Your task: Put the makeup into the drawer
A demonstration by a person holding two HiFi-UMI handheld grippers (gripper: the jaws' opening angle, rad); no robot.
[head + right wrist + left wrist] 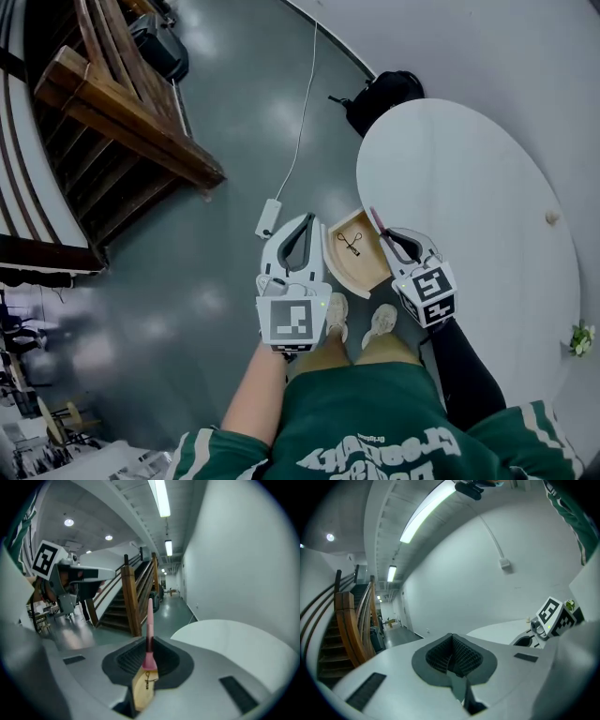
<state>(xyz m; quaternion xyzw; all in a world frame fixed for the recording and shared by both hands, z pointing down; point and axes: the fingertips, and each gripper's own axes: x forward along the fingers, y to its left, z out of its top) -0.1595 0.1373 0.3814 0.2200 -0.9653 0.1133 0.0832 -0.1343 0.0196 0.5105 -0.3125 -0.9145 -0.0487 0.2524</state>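
One pink makeup stick (150,620) is clamped between the jaws of the right gripper (149,645). The jaws are closed nearly to the end, only the thin stick is kept between the pads. The stick stands out past the jaw tips. In the head view it (376,219) is pointed to about 11 o'clock from the right gripper (382,234).

One wooden drawer (367,270) is pulled out from under the edge of the white round table (469,187). It is seen at 9 o'clock from the right gripper's tips, just beside them, and between the two grippers. In the right gripper view a part of the drawer (139,693) is seen through the gap under the pads, below the stick.

In the drawer one thing is counted: a small dark metal tool (350,244), laid on the bottom near the middle. The pink stick is not inside the drawer; it is held over the drawer's edge at 3 o'clock.

The left gripper (303,223) is found at 9 o'clock from the drawer. In its own view the left gripper (452,644) is shown with the pads brought together and nothing held between them.

On the grey floor, at 12 o'clock from the drawer, one black backpack (384,94) is seen.
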